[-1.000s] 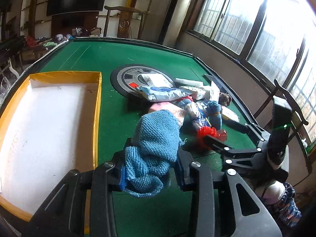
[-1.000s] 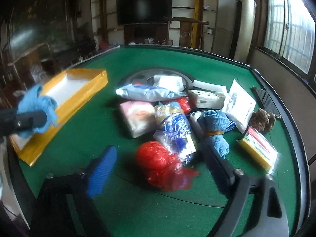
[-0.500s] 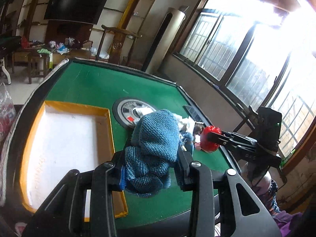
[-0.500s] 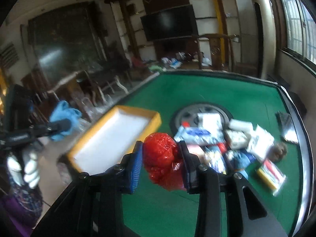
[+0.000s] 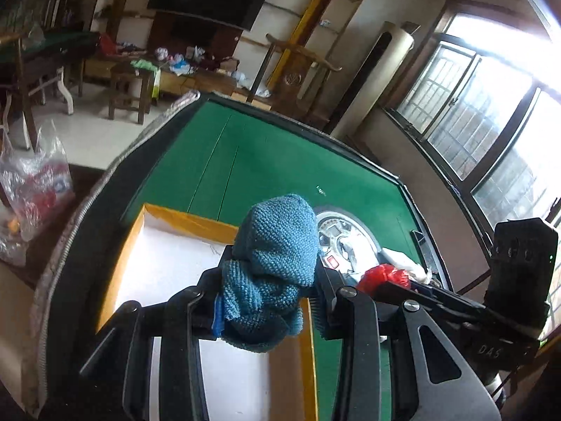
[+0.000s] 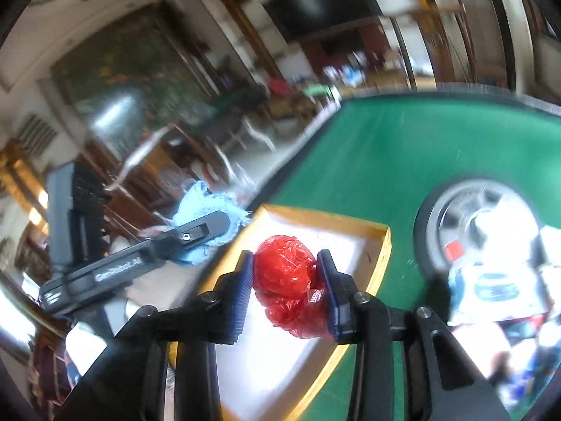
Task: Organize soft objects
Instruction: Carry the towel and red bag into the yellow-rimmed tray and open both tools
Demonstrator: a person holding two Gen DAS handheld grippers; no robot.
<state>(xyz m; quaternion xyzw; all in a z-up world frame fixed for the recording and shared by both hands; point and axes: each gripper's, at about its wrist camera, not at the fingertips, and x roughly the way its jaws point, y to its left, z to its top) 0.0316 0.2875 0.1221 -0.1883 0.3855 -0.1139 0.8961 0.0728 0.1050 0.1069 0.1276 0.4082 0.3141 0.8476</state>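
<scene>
My left gripper (image 5: 268, 298) is shut on a blue knitted cloth (image 5: 273, 263) and holds it above the yellow-rimmed white tray (image 5: 182, 266). My right gripper (image 6: 285, 287) is shut on a crumpled red plastic bag (image 6: 287, 280) over the near part of the same tray (image 6: 350, 226). In the left wrist view the red bag (image 5: 384, 275) shows at the right, above the table. In the right wrist view the blue cloth (image 6: 200, 210) shows at the left, beyond the tray's edge.
A green felt table (image 5: 266, 161) carries the tray. A round black and silver disc (image 6: 480, 217) lies right of the tray, with a pile of packets and soft items (image 6: 505, 301) beside it. Chairs and room furniture stand beyond the table's left edge.
The right gripper closed on the red bag, lifted it from the pile and carried it left over the tray. The left gripper rose and swung left with the blue cloth.
</scene>
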